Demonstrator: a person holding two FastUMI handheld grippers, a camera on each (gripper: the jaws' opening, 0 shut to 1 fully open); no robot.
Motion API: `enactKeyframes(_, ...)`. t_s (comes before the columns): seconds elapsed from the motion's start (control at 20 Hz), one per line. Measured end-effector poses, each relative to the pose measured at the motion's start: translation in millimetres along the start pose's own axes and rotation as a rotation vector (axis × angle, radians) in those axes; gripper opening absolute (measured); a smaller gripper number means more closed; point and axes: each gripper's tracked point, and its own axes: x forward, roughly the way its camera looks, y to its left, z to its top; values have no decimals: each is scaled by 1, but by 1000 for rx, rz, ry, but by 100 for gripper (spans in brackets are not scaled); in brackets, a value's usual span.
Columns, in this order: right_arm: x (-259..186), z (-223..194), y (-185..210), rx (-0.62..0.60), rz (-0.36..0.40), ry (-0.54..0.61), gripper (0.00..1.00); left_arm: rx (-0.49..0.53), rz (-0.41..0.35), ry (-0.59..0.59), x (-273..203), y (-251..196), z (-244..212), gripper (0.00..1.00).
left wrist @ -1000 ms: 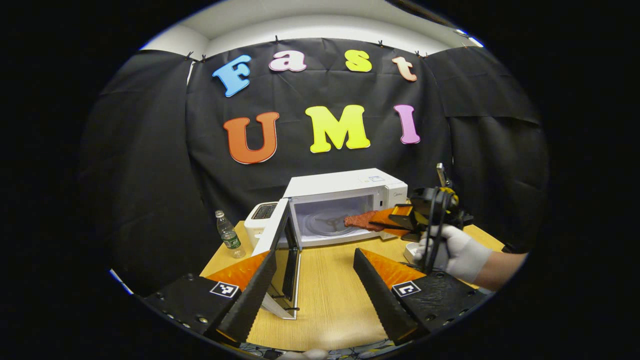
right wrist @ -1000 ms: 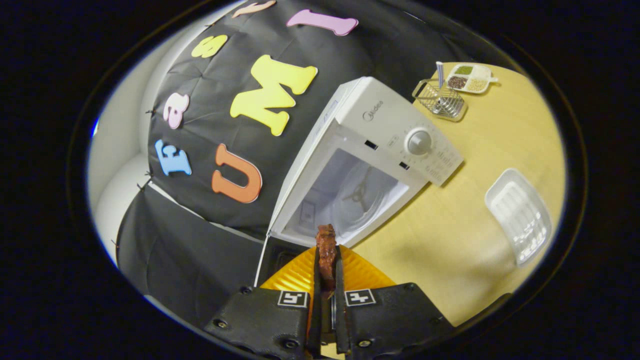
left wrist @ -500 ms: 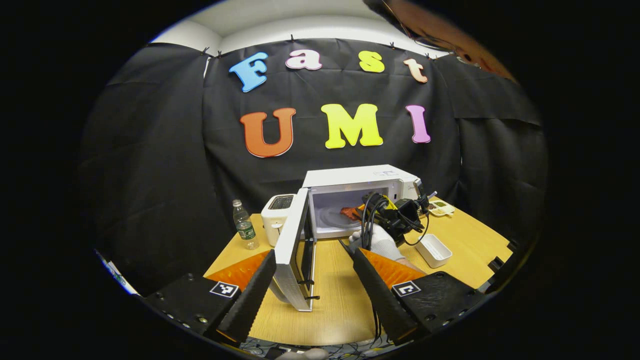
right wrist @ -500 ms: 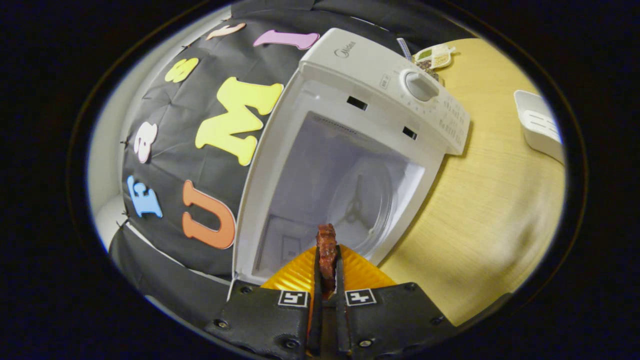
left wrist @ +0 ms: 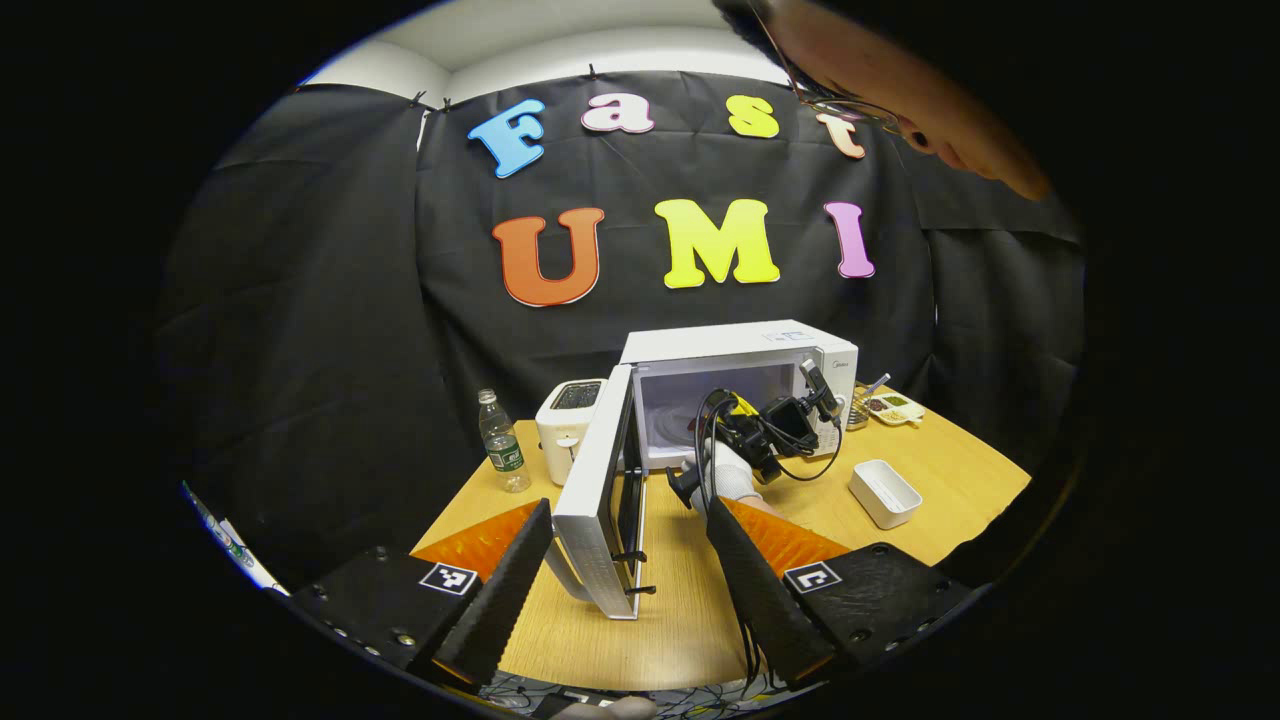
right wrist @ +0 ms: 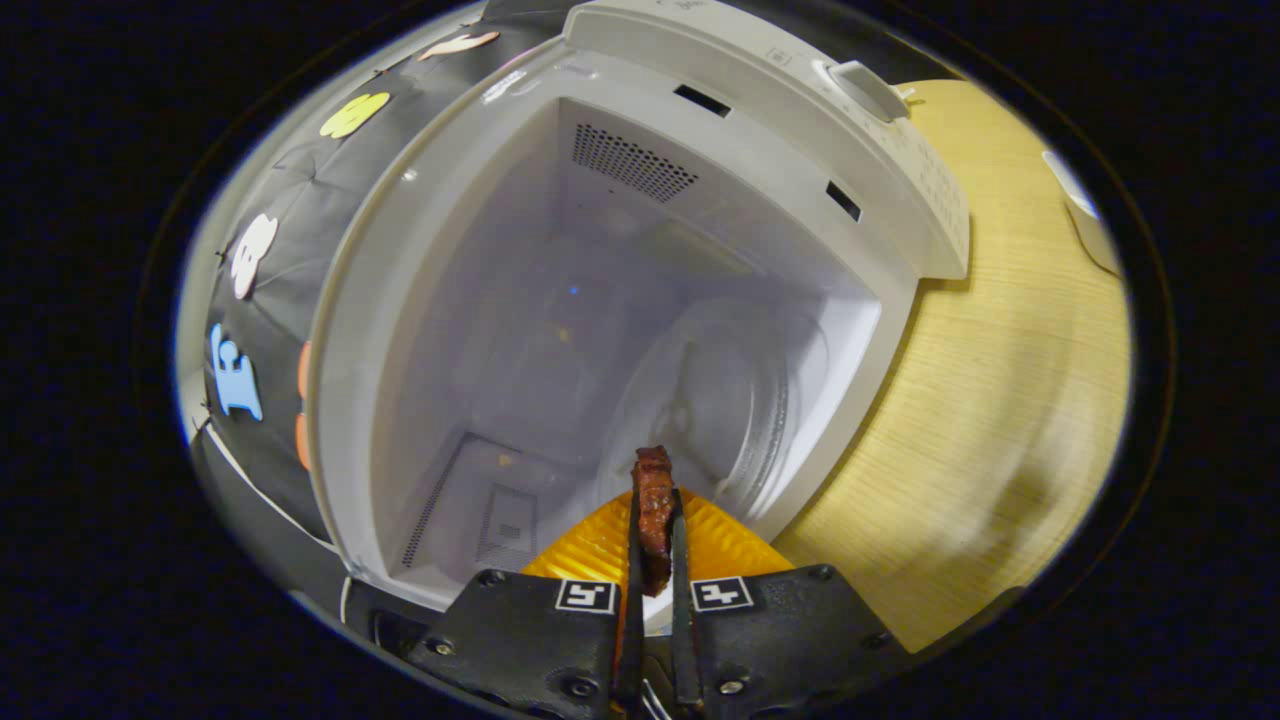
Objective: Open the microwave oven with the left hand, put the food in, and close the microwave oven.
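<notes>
The white microwave (left wrist: 745, 350) stands at the back of the wooden table with its door (left wrist: 600, 490) swung wide open toward me. My left gripper (left wrist: 625, 560) hangs open in front of the door, holding nothing. In the left gripper view, the right gripper (left wrist: 745, 435), in a gloved hand, reaches into the microwave's mouth. My right gripper (right wrist: 655, 515) is shut on a reddish-brown piece of food (right wrist: 654, 498), held at the opening of the white cavity (right wrist: 560, 330), above the glass turntable (right wrist: 720, 400).
A white toaster (left wrist: 568, 420) and a water bottle (left wrist: 499, 452) stand left of the microwave. A white rectangular tray (left wrist: 884, 492), a wire rack and a small divided dish (left wrist: 893, 405) lie to its right. A person's head leans in at the top right.
The right gripper has carried the food forward from in front of the microwave into its opening. The left gripper has drawn back from the open door.
</notes>
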Motion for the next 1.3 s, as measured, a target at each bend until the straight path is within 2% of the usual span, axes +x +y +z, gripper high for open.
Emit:
enactKeyframes(0.1,2,2,-7,-89,-24,-9,7,2,3,3,0,-1,1,95)
enactKeyframes(0.2,5,4,-3,-194,-29,-23,14,1,-2,11,2,-4,-2,95)
enactKeyframes(0.25,4,5,-4,-241,-29,-17,24,-2,-4,18,3,-5,-3,95)
enactKeyframes(0.3,4,7,-1,-264,-21,-20,13,-6,-4,22,4,-5,-5,95)
enactKeyframes(0.35,4,10,0,-302,-25,-30,23,-10,-5,26,5,-4,-4,95)
enactKeyframes(0.4,4,13,-3,-363,-43,-36,10,-11,-6,23,5,-4,-4,96)
enactKeyframes(0.45,4,16,-4,-411,-51,-44,13,-10,-8,22,5,-5,-3,95)
enactKeyframes(0.5,3,17,-4,-439,-51,-47,30,-11,-10,20,5,-5,-3,95)
enactKeyframes(0.55,3,17,-6,-468,-54,-45,24,-13,-12,18,6,-5,-2,95)
enactKeyframes(0.6,3,20,-6,-497,-57,-52,27,-15,-12,17,7,-5,-2,95)
enactKeyframes(0.7,2,32,-6,-564,-62,-86,39,-21,-9,15,8,-5,-2,95)
enactKeyframes(0.85,-1,45,7,-673,-39,-141,83,-38,-18,12,7,-6,0,96)
enactKeyframes(0.9,-4,47,10,-702,-28,-146,80,-34,-19,10,7,-5,0,95)
enactKeyframes(1.0,-7,42,11,-704,-13,-120,96,-32,-18,9,8,-5,0,95)
enactKeyframes(1.05,-11,41,9,-709,-10,-114,96,-33,-17,9,8,-5,0,95)
enactKeyframes(1.1,-16,41,11,-716,-6,-113,89,-33,-16,4,8,-5,1,95)
enactKeyframes(1.3,-49,49,25,-743,30,-112,89,-26,-18,-26,10,-4,9,95)
